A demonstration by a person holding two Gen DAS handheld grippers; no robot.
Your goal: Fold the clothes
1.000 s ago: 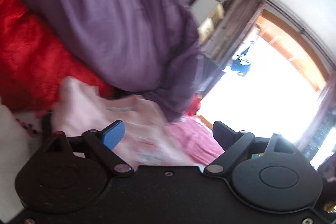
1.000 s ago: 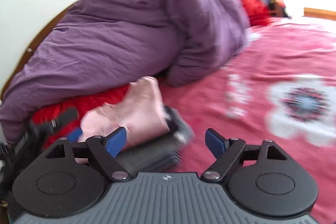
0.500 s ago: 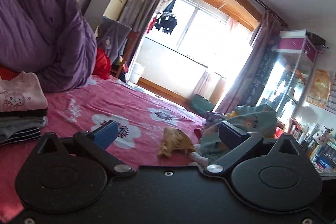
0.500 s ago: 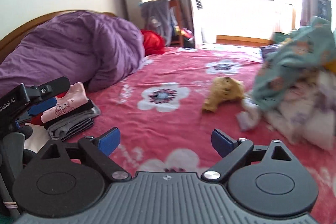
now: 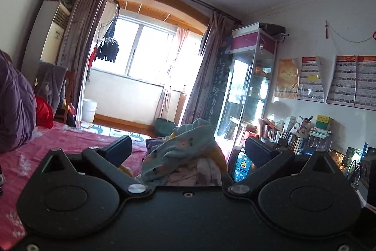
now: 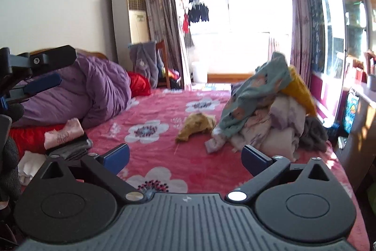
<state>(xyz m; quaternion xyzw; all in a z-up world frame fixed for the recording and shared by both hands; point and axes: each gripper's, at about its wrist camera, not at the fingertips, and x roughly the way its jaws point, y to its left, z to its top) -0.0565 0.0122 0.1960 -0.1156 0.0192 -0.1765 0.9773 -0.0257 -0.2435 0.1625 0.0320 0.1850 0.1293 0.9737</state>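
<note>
In the left wrist view, the left gripper (image 5: 188, 147) is standing wide open with nothing between its jaws, pointing level across the room. Just ahead of it a pile of unfolded clothes (image 5: 185, 157) is sitting on the bed (image 5: 16, 157), with a light blue patterned garment (image 5: 183, 140) draped on top. A purple quilt (image 5: 16, 107) is bulging at the left edge, with a red cushion (image 5: 43, 109) beside it. Behind the pile a glass cabinet (image 5: 249, 86) is standing next to the curtained window (image 5: 150, 53), and books are lining a shelf (image 5: 293, 135) along the right wall.

In the right wrist view, the right gripper (image 6: 185, 157) is tilting slightly down over the red flowered bed (image 6: 164, 152); its jaws are opening, and only the bedcover is showing between them. The pile of unfolded clothes (image 6: 270, 124) is lying on the right side of the bed, the light blue patterned garment (image 6: 253, 95) hanging over its top and a yellow piece (image 6: 298, 91) sticking out behind. A small yellow garment (image 6: 195, 127) is lying by itself just left of the pile. A stack of folded clothes (image 6: 68, 140), pink on top of dark pieces, is resting at the left near the purple quilt (image 6: 94, 93). The left gripper (image 6: 40, 69) is showing at the upper left edge, its fingers spread and holding nothing.
</note>
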